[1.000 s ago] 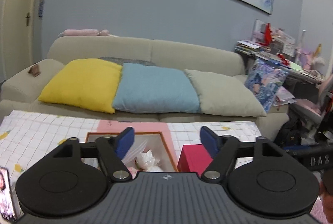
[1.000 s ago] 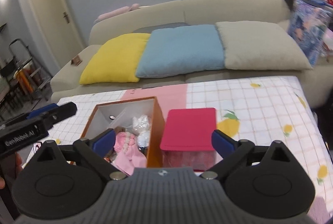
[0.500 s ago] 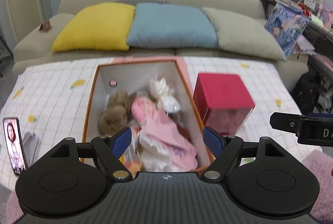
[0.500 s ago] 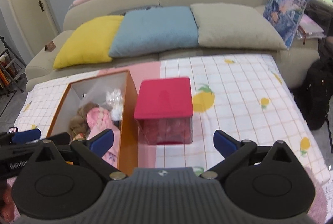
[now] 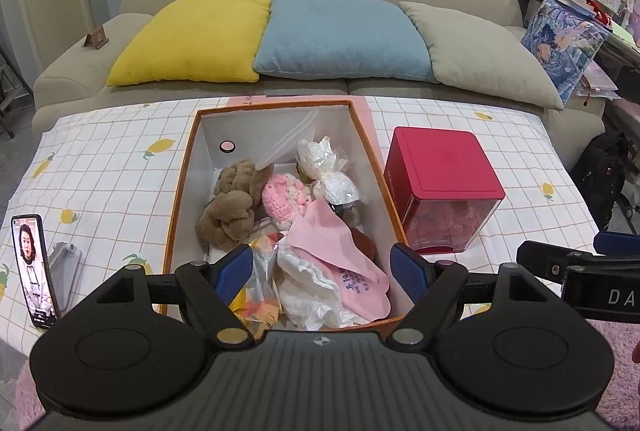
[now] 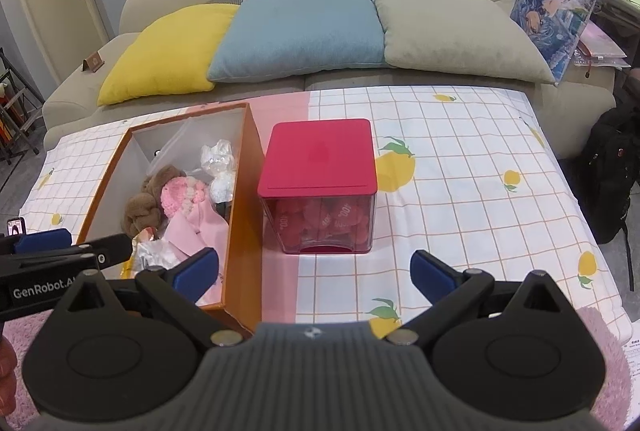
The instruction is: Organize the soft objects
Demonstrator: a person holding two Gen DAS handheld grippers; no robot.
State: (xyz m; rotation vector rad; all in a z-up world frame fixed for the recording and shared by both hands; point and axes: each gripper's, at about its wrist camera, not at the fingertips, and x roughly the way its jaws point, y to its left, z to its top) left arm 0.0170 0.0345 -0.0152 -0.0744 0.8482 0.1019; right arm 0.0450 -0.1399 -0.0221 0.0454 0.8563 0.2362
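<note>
An open orange box [image 5: 180, 191] [image 6: 246, 167] on the table holds soft things: a brown plush [image 5: 232, 207] [image 6: 144, 207], a pink knitted piece [image 5: 284, 197] [image 6: 180, 197], a pink cloth [image 5: 336, 251] [image 6: 200, 227], white items in clear wrap [image 5: 332, 175] [image 6: 220, 167] and a yellow packet [image 5: 256, 291]. My left gripper [image 5: 322, 273] is open and empty, above the box's near end. My right gripper [image 6: 314, 273] is open and empty, in front of a red-lidded clear box [image 6: 320, 183] [image 5: 444, 187] of red items.
A phone on a stand [image 5: 34, 271] is at the table's left front. The table has a checked fruit-print cloth [image 6: 460, 171]. A sofa with yellow, blue and grey cushions [image 5: 340, 35] stands behind. A black backpack [image 6: 608, 171] is at the right.
Both grippers tilted down from the sofa towards the table. The left came over the orange box; the right shifted rightward to face the red-lidded box. Both stayed open.
</note>
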